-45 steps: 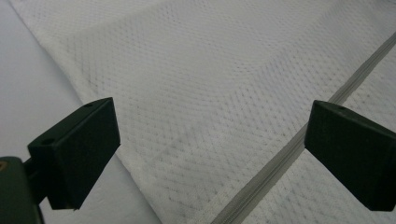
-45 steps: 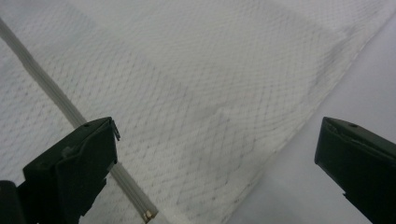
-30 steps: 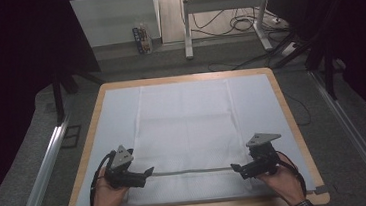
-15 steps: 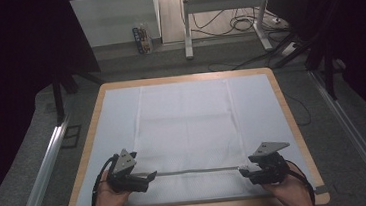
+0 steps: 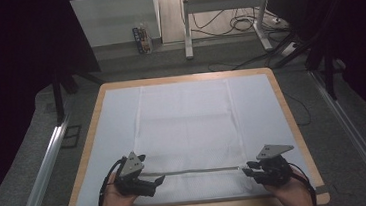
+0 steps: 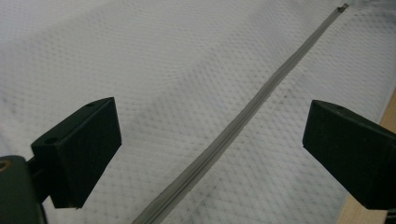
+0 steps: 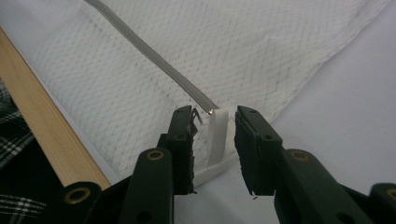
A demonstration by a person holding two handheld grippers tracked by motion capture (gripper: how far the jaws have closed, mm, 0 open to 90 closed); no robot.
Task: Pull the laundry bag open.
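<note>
Left gripper [image 5: 158,179]: near edge of table, jaws spread wide either side of the zip [image 6: 233,135], touching nothing. Half a second ago it sat at much the same spot.

Right gripper [image 5: 247,170]: jaws parted a little, the white end tab [image 7: 217,135] of the zip standing between them, not pinched. It has drifted slightly nearer the table's near edge since a second ago.

Zip: grey strip running straight between the two grippers across the near part of the mesh bag [image 5: 188,132]; position unchanged.

Mesh bag: white, flat, lying down the middle of the table.

Surface: white sheet [image 5: 113,134] over a table with a wooden rim [image 5: 284,104].

Beyond: grey floor, metal rails at either side, a desk frame [image 5: 222,4] with loose cables [image 5: 244,25], a small carton [image 5: 141,39] by the wall.
</note>
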